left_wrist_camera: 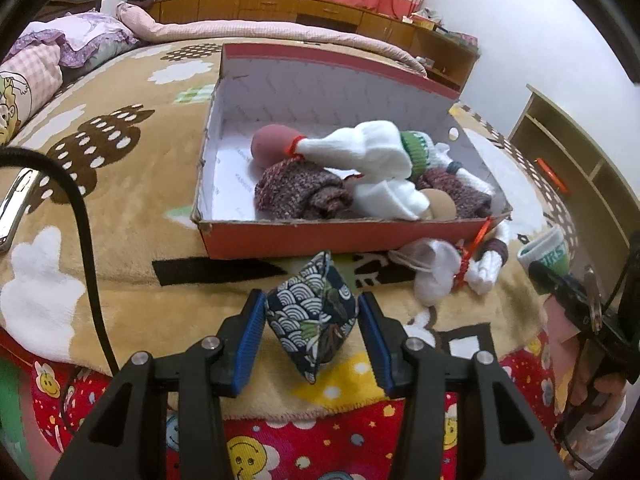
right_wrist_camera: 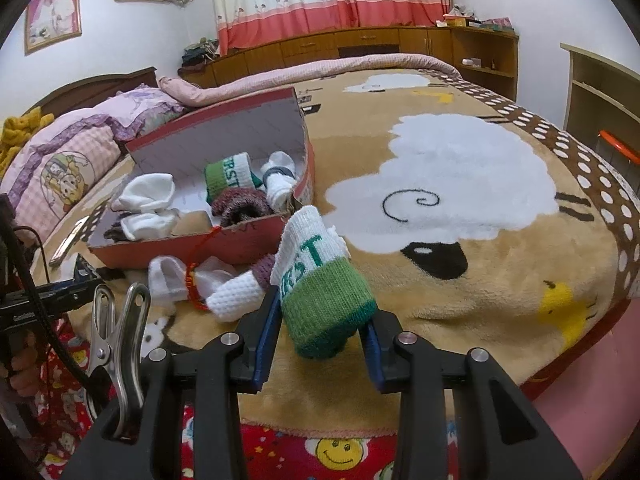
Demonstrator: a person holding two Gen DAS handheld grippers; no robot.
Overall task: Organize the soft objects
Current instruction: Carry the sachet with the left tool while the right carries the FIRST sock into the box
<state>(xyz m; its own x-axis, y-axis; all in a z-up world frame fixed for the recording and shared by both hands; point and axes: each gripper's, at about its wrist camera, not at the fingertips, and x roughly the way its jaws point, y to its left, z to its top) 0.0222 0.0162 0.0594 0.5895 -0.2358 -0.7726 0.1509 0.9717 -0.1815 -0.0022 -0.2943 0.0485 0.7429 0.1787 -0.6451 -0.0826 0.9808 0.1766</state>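
Note:
An open red shoebox (left_wrist_camera: 332, 236) (right_wrist_camera: 256, 236) sits on the bed and holds several rolled socks and soft items. My left gripper (left_wrist_camera: 312, 320) is shut on a dark blue wave-patterned pouch (left_wrist_camera: 310, 316), held just in front of the box's near wall. My right gripper (right_wrist_camera: 320, 320) is shut on a green and white rolled sock (right_wrist_camera: 320, 288), held above the blanket right of the box; that sock also shows in the left wrist view (left_wrist_camera: 546, 252). White socks with a red cord (left_wrist_camera: 452, 268) (right_wrist_camera: 200, 280) lie loose outside the box's near corner.
A beige sheep-print blanket (right_wrist_camera: 440, 168) covers the bed. Pillows (right_wrist_camera: 68, 160) lie at the far left. A phone (left_wrist_camera: 12, 208) lies left on the blanket. A wooden shelf (left_wrist_camera: 580, 152) stands right of the bed. A red smiley-print sheet (left_wrist_camera: 320, 440) hangs at the near edge.

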